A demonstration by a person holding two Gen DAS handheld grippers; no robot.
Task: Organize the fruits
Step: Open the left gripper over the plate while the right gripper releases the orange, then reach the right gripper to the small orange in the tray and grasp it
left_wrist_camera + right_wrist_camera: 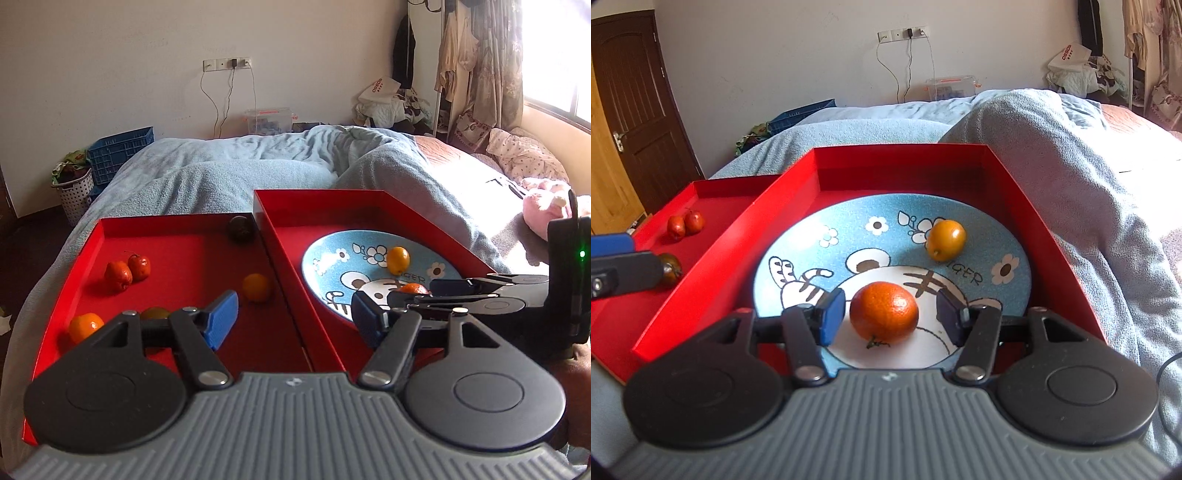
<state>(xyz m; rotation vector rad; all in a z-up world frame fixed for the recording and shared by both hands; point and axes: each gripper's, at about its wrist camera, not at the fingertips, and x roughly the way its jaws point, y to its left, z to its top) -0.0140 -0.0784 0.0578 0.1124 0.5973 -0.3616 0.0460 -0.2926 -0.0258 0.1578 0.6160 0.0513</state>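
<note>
Showing alone in the right view, the orange (884,315) lies between the right gripper (889,316)'s wide fingers, untouched; left gripper (295,319) wide

Both wrist cams look fwd, close over red trays (177,229); both share the plate (798,236).

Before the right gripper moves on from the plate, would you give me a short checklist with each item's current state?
1. Right gripper open: ok, gaps on both sides of the mandarin.
2. Mandarin resting on the plate: ok, stem end toward the camera.
3. Yellow-orange fruit clear of the fingers: ok, farther back on the plate.
4. Left gripper open and empty: ok, over the seam between the trays.
5. Fruit left in the left tray: not ok; two red fruits, oranges and a dark fruit remain.
6. Mandarin steady: cannot tell.
</note>
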